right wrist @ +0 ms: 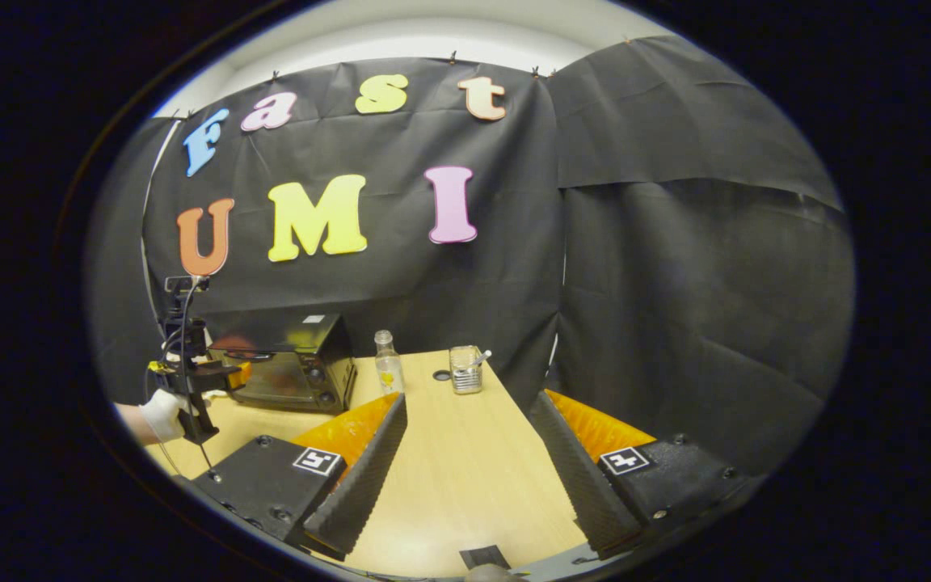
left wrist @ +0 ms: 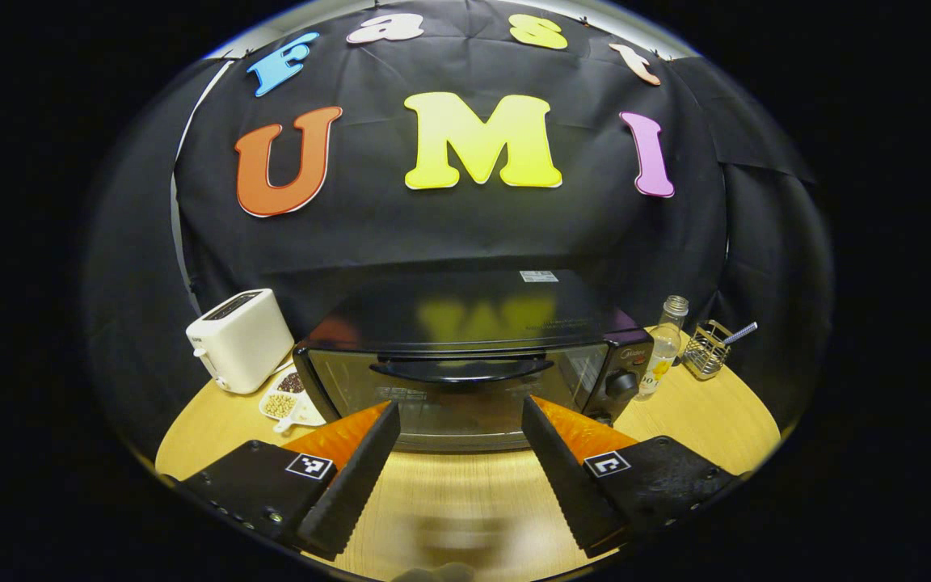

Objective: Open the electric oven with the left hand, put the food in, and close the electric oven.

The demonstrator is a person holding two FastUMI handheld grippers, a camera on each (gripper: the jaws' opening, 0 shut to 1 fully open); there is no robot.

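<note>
Bare table (left wrist: pixel 465 493) is seen between the spread fingers of the left gripper (left wrist: pixel 459 461). The closed electric oven (left wrist: pixel 465 364) is faced just ahead, its handle (left wrist: pixel 461 369) untouched. The right gripper (right wrist: pixel 469 461) is held spread over open tabletop.

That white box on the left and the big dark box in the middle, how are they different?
The toaster is white; the electric oven is black and glossy. The toaster is clearly smaller than the oven. The toaster has slots on top, while the oven has a glass front door with a handle, shut now, and knobs at its right. The toaster sits angled; the oven faces the left gripper squarely. Both stand on the wooden table.
</note>
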